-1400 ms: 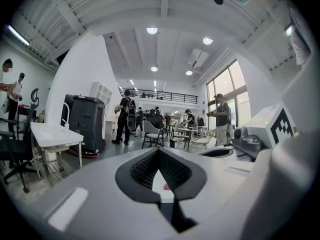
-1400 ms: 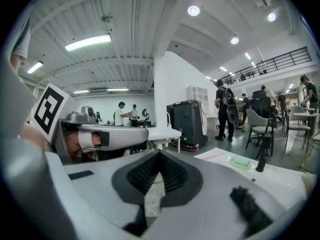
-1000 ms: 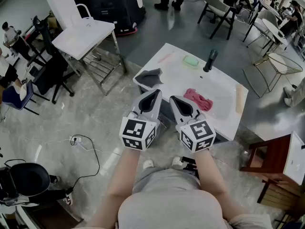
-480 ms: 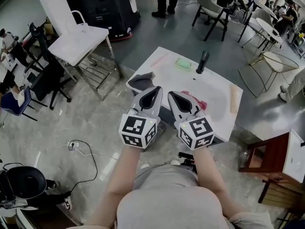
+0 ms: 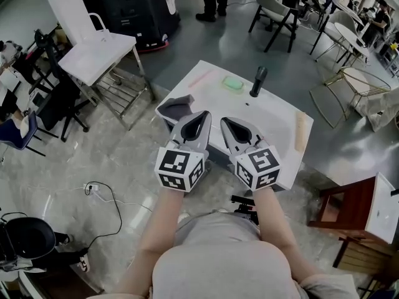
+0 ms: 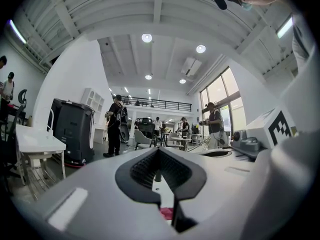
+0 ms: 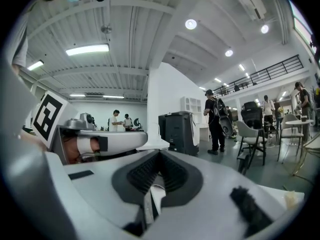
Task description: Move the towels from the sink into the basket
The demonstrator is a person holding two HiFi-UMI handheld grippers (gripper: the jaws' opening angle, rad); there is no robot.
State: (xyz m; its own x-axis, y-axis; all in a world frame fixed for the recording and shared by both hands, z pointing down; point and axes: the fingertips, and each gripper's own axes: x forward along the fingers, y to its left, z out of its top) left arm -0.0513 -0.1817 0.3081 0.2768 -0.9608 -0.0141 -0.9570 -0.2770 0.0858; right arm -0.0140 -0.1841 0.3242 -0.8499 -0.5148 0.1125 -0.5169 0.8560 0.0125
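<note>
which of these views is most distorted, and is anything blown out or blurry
Left gripper view and right gripper view: heavy fisheye, dark rounded corners, bowed ceiling beams. Left gripper view: ceiling lights and the window glare white; the left gripper up close looks soft. Head view: milder bend, even light, fairly sharp, white sink top bright but not washed out.

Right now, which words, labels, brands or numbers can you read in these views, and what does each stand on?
No readable text in any view.
left cube, on the left gripper: black-and-white square markers only, no letters or digits.
right cube, on the right gripper: the same kind of markers, no letters or digits.
</note>
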